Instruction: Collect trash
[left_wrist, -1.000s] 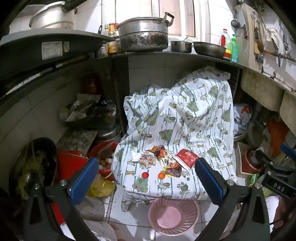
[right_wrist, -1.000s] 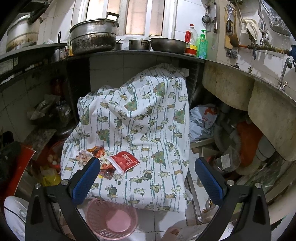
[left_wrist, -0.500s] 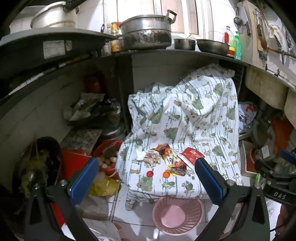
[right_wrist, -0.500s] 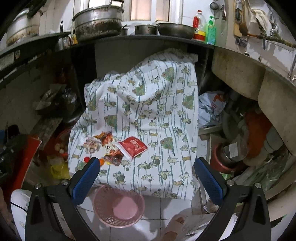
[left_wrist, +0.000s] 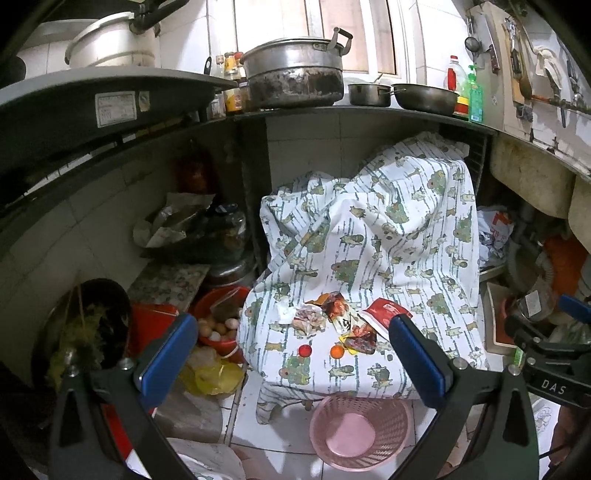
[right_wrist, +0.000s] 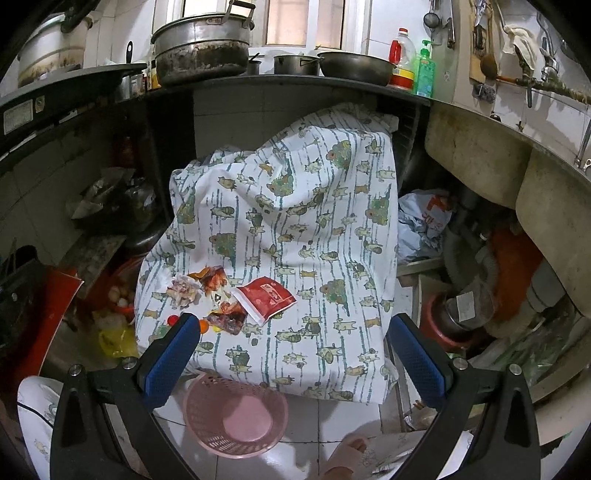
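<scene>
Trash lies on a patterned cloth (left_wrist: 388, 243) (right_wrist: 295, 229) draped over low furniture: a red packet (left_wrist: 382, 312) (right_wrist: 266, 297), crumpled wrappers (left_wrist: 334, 314) (right_wrist: 216, 282), a red cap (left_wrist: 304, 350) and an orange cap (left_wrist: 337, 351) (right_wrist: 203, 326). A pink basket (left_wrist: 356, 430) (right_wrist: 232, 415) stands on the floor below the cloth's front edge. My left gripper (left_wrist: 291, 356) is open, held back from the trash and above the basket. My right gripper (right_wrist: 290, 358) is open too, above the cloth's front edge, nothing between its fingers.
A red bowl of eggs (left_wrist: 218, 317) and a yellow bag (left_wrist: 214, 374) sit left of the cloth. Pots (left_wrist: 295, 75) (right_wrist: 201, 50) stand on the dark counter above. Sink basins (right_wrist: 517, 173) and pipes crowd the right. A person's foot (right_wrist: 347, 456) is on the tiled floor.
Both views have shifted so the cloth and trash sit further right and lower in frame; the right gripper has tipped downward toward the basket. Both grippers stay open.
</scene>
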